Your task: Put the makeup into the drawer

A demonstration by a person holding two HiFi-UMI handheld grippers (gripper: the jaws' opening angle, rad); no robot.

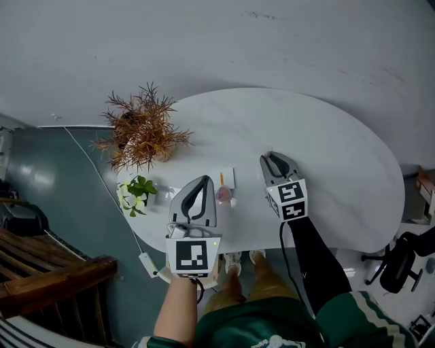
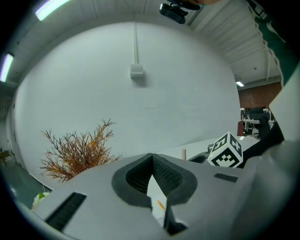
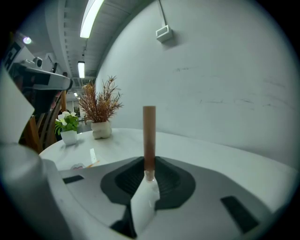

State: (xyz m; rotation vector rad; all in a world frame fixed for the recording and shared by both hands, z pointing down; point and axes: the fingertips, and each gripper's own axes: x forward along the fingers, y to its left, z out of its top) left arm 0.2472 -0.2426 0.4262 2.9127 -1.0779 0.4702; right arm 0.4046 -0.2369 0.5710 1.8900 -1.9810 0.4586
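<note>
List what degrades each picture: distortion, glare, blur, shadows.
Head view: wide-angle stretch toward the edges, even light, barely any shadow on the white table. Left gripper view: heavy fisheye, black corners, the ceiling light strip blown out, the near jaws soft. Right gripper view: same fisheye and dark corners, glare from the ceiling lamp, while the brown stick between the jaws stays fairly sharp.

Glossy tabletop (image 1: 333,160), matt makeup stick (image 3: 149,136)
</note>
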